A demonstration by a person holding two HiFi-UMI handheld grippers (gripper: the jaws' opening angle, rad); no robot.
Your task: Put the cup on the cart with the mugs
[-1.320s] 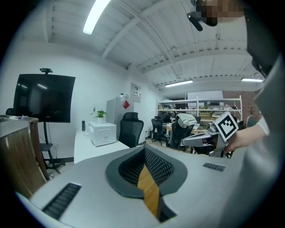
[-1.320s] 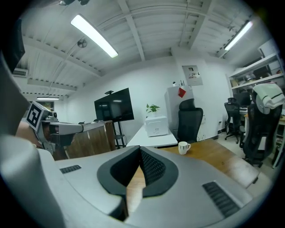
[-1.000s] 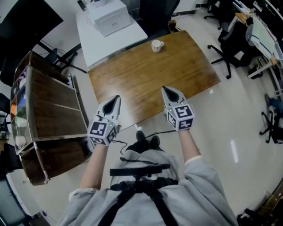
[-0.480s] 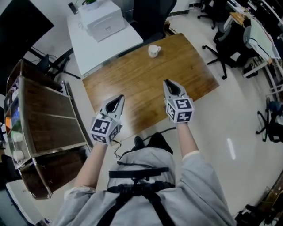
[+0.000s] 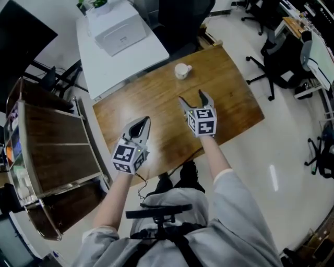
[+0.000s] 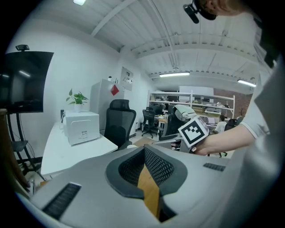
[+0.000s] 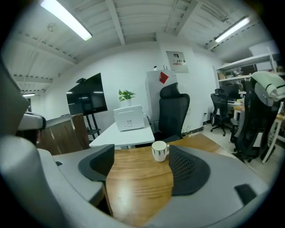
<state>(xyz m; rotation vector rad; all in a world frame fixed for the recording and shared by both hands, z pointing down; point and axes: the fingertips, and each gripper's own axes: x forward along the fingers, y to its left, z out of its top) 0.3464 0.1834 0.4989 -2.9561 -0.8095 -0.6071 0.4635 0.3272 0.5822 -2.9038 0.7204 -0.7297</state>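
Note:
A white cup stands on the far part of the wooden table; in the right gripper view the cup sits upright straight ahead, well beyond the jaws. My right gripper hovers over the table's middle, its jaws opening with nothing between them. My left gripper is shut and empty above the table's near left part. The wooden cart with a metal rim stands to the left of the table. A pale object at its left edge may be a mug, too small to tell.
Behind the table is a white desk with a white box on it, and a black office chair. More office chairs stand at the right. A dark screen is at the far left.
My right gripper has moved forward over the table toward the cup and its jaws have spread apart. The left gripper has edged slightly forward and stays shut.

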